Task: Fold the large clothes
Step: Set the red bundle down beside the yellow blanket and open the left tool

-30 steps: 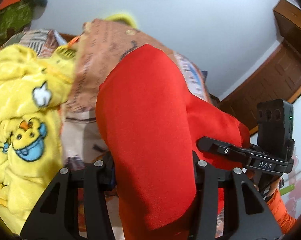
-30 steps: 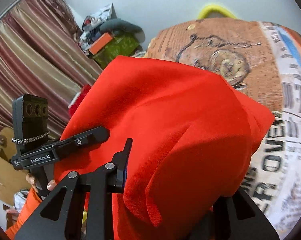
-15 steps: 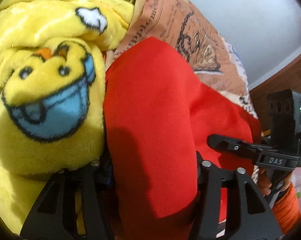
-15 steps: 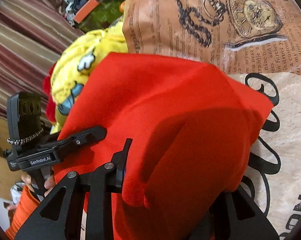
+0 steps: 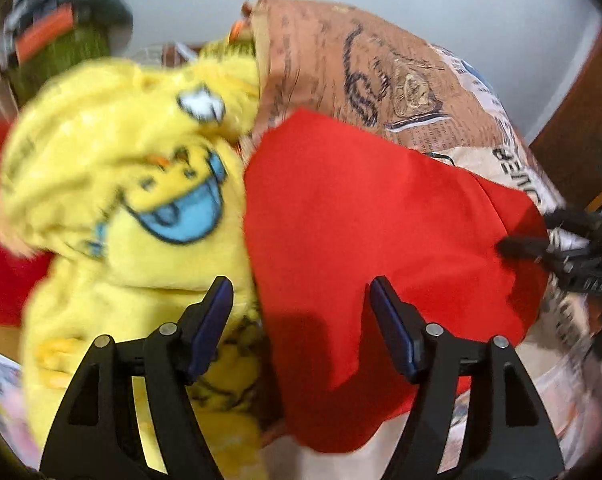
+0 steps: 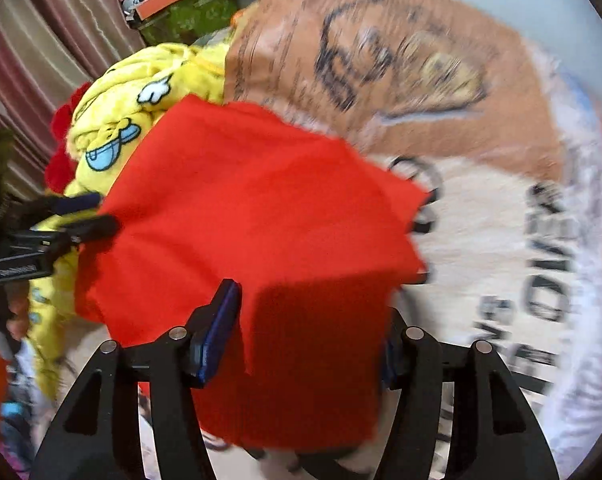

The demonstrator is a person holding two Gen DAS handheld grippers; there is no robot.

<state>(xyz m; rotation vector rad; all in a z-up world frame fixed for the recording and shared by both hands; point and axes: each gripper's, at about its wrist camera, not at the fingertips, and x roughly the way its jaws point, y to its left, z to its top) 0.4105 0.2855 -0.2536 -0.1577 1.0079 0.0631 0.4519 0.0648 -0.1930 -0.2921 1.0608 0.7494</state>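
The left claw [image 5: 301,316] stands apart, and its jaws have just been opening: the red cloth [image 5: 373,216] lies between and ahead of them, but the blue pads [image 5: 211,326] do not press on it. The right claw [image 6: 307,328] is apart too and has just been opening. The cloth [image 6: 257,216] hangs between its jaws; the left pad is clear of it, while the right pad is hidden behind the fabric, so contact there I cannot tell.

I judge that both claws let the cloth go at the same time so that the folded part drops flat on the printed bedsheet [image 5: 381,72], which spreads ahead of both claws (this fold looks laid down, the garment not yet finished).

To the left of the left claw, touching the edge of the red cloth, lies a yellow fleece [image 5: 113,184] with a duck print, probably waiting.

Count: two claws, one red cloth, one yellow fleece, one bedsheet
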